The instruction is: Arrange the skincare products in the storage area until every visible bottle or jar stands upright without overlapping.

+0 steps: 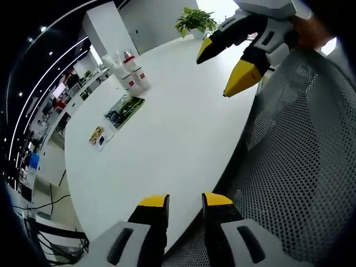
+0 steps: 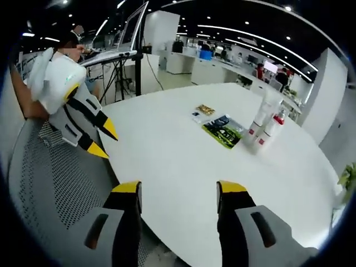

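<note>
My left gripper [image 1: 184, 201] hangs over the near rim of a round white desk [image 1: 167, 144], its yellow-tipped grey jaws a little apart with nothing between them. The desk top is smooth, matte and bare across most of its width. Off at eleven o'clock in the left gripper view stand the skincare bottles [image 1: 129, 72]: slim white cylinders with red labels, upright and pressed close together, one with a clear cap. Just nearer than them lies a flat dark green packet [image 1: 124, 109], glossy and rectangular, and beyond that toward nine o'clock a small yellowish card [image 1: 97, 134]. A grey mesh chair back [image 1: 311, 167], perforated and curved, sits at three o'clock. My right gripper [image 1: 222, 69] enters at one o'clock, jaws parted and empty, well apart from the bottles. A leafy potted plant [image 1: 194, 21] stands at twelve.

In the right gripper view, my right gripper [image 2: 178, 196] is wide open over the desk edge, holding nothing; the bottles [image 2: 266, 125] stand at two o'clock beside the packet [image 2: 223, 130].
</note>
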Motion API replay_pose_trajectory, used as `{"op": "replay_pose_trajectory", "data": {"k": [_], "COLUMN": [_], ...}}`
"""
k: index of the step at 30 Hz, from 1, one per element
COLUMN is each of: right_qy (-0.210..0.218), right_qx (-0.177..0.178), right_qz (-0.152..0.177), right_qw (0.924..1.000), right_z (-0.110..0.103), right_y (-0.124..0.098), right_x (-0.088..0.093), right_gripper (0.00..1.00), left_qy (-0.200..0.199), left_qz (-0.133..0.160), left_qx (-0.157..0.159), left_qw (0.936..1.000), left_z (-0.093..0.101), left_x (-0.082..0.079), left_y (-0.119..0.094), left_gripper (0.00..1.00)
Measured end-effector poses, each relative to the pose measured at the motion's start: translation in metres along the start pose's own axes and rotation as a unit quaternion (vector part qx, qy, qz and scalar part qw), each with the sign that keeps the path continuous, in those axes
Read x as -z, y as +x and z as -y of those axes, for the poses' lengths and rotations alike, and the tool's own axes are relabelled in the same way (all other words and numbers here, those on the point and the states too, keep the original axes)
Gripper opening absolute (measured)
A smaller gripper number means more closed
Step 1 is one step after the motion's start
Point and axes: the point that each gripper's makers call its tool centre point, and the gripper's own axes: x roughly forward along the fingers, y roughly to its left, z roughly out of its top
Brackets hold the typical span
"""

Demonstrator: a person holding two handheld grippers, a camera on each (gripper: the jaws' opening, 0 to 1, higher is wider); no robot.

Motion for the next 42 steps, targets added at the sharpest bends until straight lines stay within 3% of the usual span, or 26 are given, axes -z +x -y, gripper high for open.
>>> {"op": "replay_pose_trajectory", "data": {"k": [8, 13, 17, 21, 31, 35, 37, 41, 42], "right_qy": [-0.001, -0.003, 0.009, 0.007, -0.011, -0.01, -0.009, -0.003, -0.003], "right_qx": [0.003, 0.011, 0.017, 0.014, 0.025, 0.031, 0.035, 0.038, 0.039], "right_qz": [0.01, 0.012, 0.015, 0.013, 0.006, 0.001, -0.001, -0.007, -0.008], "right_qw": [1.0, 0.9999, 0.9997, 0.9998, 0.9996, 0.9995, 0.9994, 0.9992, 0.9992], "right_z": [0.001, 0.006, 0.012, 0.01, 0.013, 0.017, 0.019, 0.021, 0.021], "right_y": [-0.002, -0.005, -0.006, -0.005, -0.005, -0.004, -0.004, -0.003, -0.003], "right_x": [-0.003, -0.002, -0.002, -0.001, 0.004, 0.007, 0.009, 0.012, 0.013], "right_gripper": [0.54, 0.53, 0.53, 0.53, 0.5, 0.5, 0.5, 0.5, 0.5], "left_qy": [-0.012, -0.047, -0.114, -0.114, -0.154, -0.224, -0.225, -0.258, -0.285], "left_qz": [0.012, 0.027, 0.056, 0.063, 0.062, 0.065, 0.067, 0.058, 0.054], "left_qx": [-0.006, -0.009, -0.016, -0.022, -0.036, -0.03, -0.029, -0.02, -0.015], "left_qw": [0.9998, 0.9985, 0.9918, 0.9912, 0.9855, 0.972, 0.9715, 0.9641, 0.957], "left_z": [-0.004, -0.015, -0.043, -0.075, -0.187, -0.221, -0.234, -0.25, -0.253], "left_x": [-0.004, -0.015, -0.035, -0.053, -0.085, -0.105, -0.114, -0.127, -0.13], "left_y": [-0.002, -0.005, -0.005, 0.0, 0.032, 0.056, 0.067, 0.091, 0.098], "left_gripper": [0.25, 0.27, 0.35, 0.37, 0.39, 0.42, 0.46, 0.49, 0.5]}}
